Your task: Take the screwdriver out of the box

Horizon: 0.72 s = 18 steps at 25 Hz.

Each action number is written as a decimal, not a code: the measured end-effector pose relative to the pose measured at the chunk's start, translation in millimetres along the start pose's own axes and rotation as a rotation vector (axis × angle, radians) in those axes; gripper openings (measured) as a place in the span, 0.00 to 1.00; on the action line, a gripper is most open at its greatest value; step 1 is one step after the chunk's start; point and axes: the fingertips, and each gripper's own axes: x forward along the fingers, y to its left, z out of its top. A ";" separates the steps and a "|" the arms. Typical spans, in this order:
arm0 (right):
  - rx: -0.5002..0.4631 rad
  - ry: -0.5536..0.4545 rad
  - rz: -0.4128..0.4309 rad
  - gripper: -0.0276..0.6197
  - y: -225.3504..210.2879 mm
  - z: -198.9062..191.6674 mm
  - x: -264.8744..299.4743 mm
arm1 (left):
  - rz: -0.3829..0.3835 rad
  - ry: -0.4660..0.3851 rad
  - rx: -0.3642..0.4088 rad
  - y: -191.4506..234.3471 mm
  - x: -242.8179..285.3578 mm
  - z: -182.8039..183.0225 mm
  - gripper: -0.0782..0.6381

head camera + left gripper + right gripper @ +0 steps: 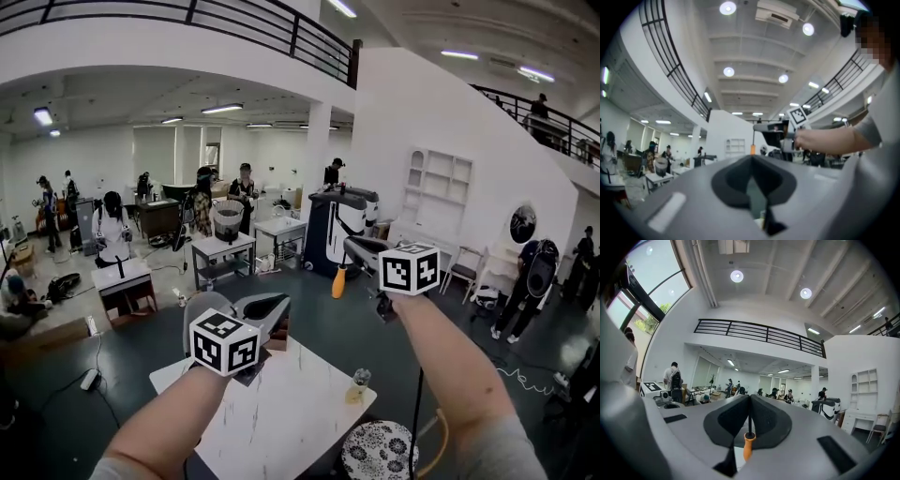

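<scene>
My right gripper [356, 249] [749, 398] is raised above the table, shut on the thin metal shaft of the screwdriver [748, 444]. Its orange handle hangs down below the jaws [338, 281]. The left gripper view also catches the right gripper [772, 129] and the orange handle [753, 149] off ahead. My left gripper [270, 306] [752, 158] is held up over the far side of the white table, its jaw tips meeting with nothing seen between them. A brown box [277, 339] shows partly under it, mostly hidden by the left gripper.
The white table [281, 412] stands below my arms with a small jar [356, 382] near its right corner. A patterned round stool [380, 452] sits beside it. Beyond are a dark floor, other work tables and several people.
</scene>
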 end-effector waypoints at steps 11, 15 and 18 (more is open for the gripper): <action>0.031 -0.029 0.101 0.06 39.4 5.7 -39.5 | 0.060 0.032 0.016 -48.4 -53.3 8.0 0.12; 0.032 -0.027 0.130 0.06 52.0 0.5 -44.8 | 0.075 0.038 0.012 -58.1 -69.1 2.8 0.12; 0.033 -0.023 0.153 0.06 67.5 -3.2 -42.8 | 0.083 0.042 -0.005 -58.2 -81.8 -1.7 0.12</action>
